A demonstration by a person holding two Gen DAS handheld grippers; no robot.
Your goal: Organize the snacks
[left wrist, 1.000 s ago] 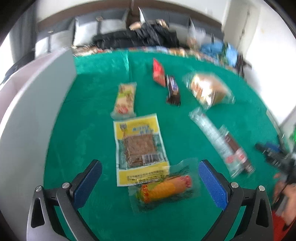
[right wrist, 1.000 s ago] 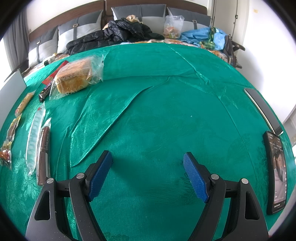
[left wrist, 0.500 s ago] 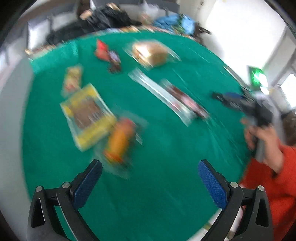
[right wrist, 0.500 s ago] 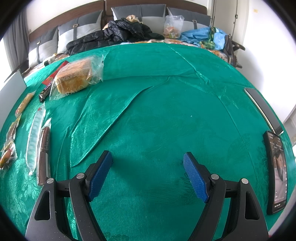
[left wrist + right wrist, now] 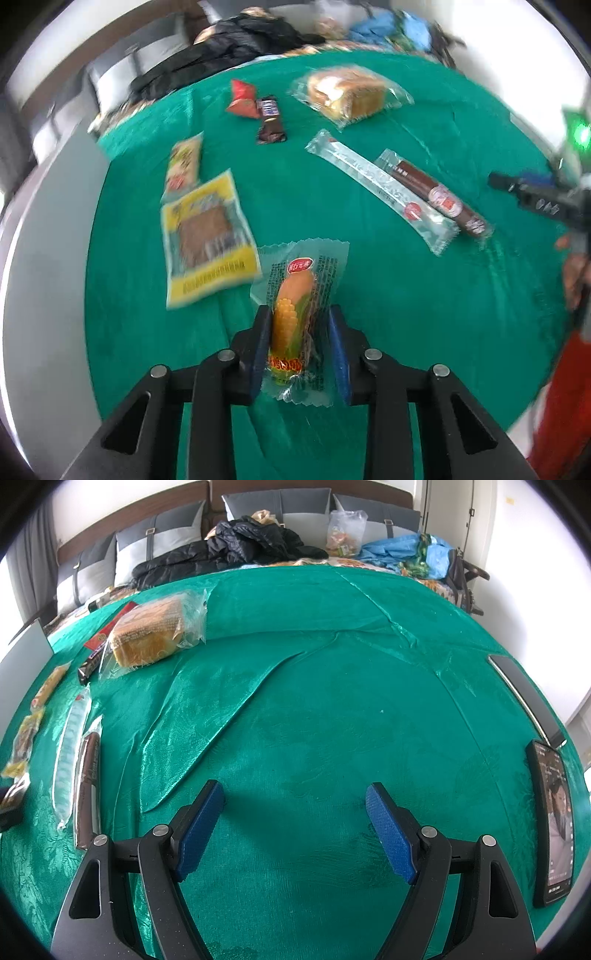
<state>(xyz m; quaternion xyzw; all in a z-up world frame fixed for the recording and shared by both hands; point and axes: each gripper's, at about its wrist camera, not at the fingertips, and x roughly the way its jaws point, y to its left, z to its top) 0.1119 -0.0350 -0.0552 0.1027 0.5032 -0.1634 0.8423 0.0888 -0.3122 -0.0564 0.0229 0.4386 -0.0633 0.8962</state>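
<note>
- So far, the left gripper (image 5: 298, 341) has just been closing, its jaws now pinching the corn-shaped snack packet (image 5: 295, 317) above the green cloth (image 5: 388, 295).
- Right gripper (image 5: 295, 830) waits wide open, empty.
- Bread pack (image 5: 349, 96), sausage stick (image 5: 437, 194) and yellow packet (image 5: 208, 236) remain scattered; sorting seems barely begun.

Green patterned tablecloth (image 5: 332, 686), yellow-orange corn snack (image 5: 291, 314) in clear printed wrapper, blue-padded gripper (image 5: 299, 347)

Bright, even daylight with sheen on the green cloth (image 5: 332, 686), heavy fisheye bending and dark corners, sharp from the right wrist, motion-smeared toward the edges from the left.
</note>
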